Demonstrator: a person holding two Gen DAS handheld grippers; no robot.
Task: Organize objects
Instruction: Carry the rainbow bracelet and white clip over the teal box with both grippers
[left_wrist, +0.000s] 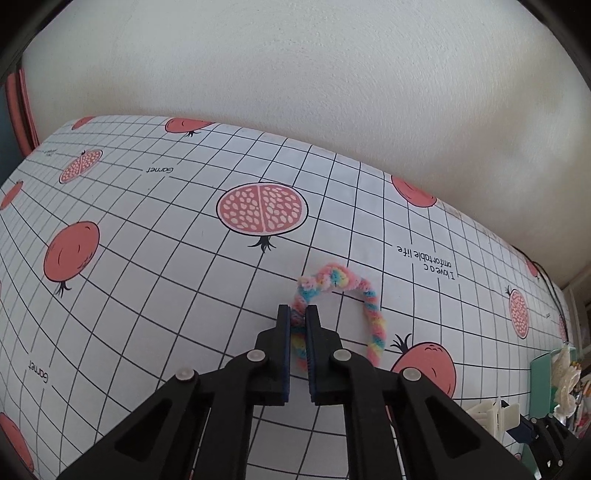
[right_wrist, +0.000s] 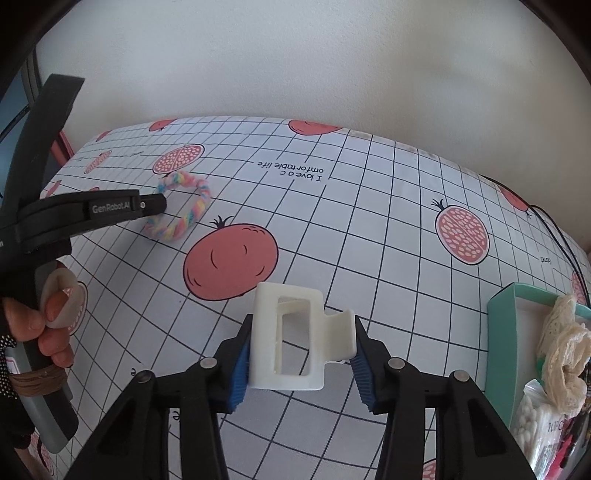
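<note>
A pastel rainbow braided hair tie lies on the pomegranate-print tablecloth. My left gripper is shut on the hair tie's left side, which runs between the blue pads. The right wrist view shows the same hair tie far left, with the left gripper on it. My right gripper is shut on a white claw hair clip, held above the cloth. That claw clip also shows at the lower right of the left wrist view.
A teal box stands at the right edge with a cream lace scrunchie and a bag of white cotton swabs. A person's hand grips the left tool's handle. A dark cable runs along the far right. A white wall backs the table.
</note>
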